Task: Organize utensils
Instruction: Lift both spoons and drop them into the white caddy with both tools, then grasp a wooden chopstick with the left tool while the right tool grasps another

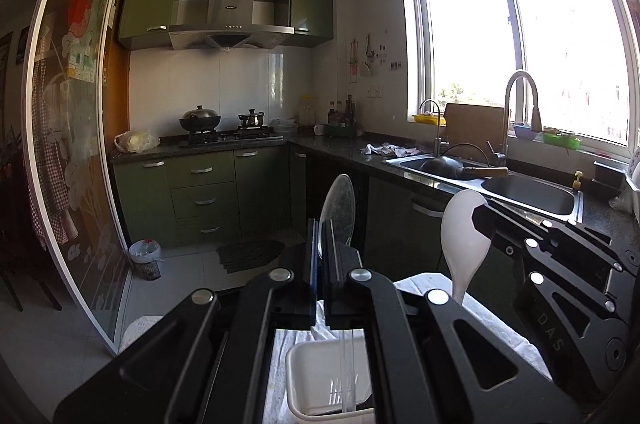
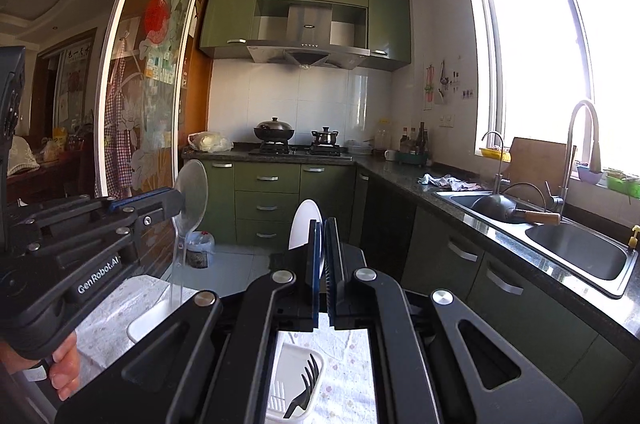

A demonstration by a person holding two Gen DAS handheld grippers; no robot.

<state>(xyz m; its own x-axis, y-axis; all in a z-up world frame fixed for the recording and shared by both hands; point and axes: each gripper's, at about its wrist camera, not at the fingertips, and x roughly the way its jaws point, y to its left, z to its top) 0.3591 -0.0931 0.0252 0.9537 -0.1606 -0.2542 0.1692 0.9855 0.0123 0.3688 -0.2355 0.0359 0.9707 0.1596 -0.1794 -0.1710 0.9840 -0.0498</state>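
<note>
Gripping a clear plastic spoon (image 1: 337, 208) by its neck, the left gripper (image 1: 322, 244) has its jaws pressed tight on it, the bowl standing upright above the fingertips and the see-through handle hanging down behind them toward a white utensil holder (image 1: 316, 368) below. The right gripper (image 2: 325, 248) pinches a white plastic spoon (image 2: 304, 224) in the same manner, its bowl rising just over the jaw tips; from the left wrist view this white spoon shows at the right, its handle slanting down toward the cloth. Both spoons are held in the air over a table covered with a pale flowered cloth (image 2: 348, 384), and the two grippers sit side by side, near each other but apart. The white holder stands on that cloth; in the right wrist view a black fork (image 2: 306, 384) leans inside it, tines up. A person's hand (image 2: 64, 364) wraps the grip of the left tool at the lower left edge of the right wrist view. Beyond lies a kitchen with green cabinets (image 1: 208, 184), a dark counter (image 1: 344, 146), a gas stove carrying a lidded wok (image 1: 200, 118) and a small pot (image 1: 251, 118), a range hood (image 1: 232, 24), a steel double sink (image 1: 532, 188) with a tall faucet (image 1: 520, 104) and a dark pan (image 1: 444, 164) resting in its far basin, and a bright window (image 1: 520, 36).
</note>
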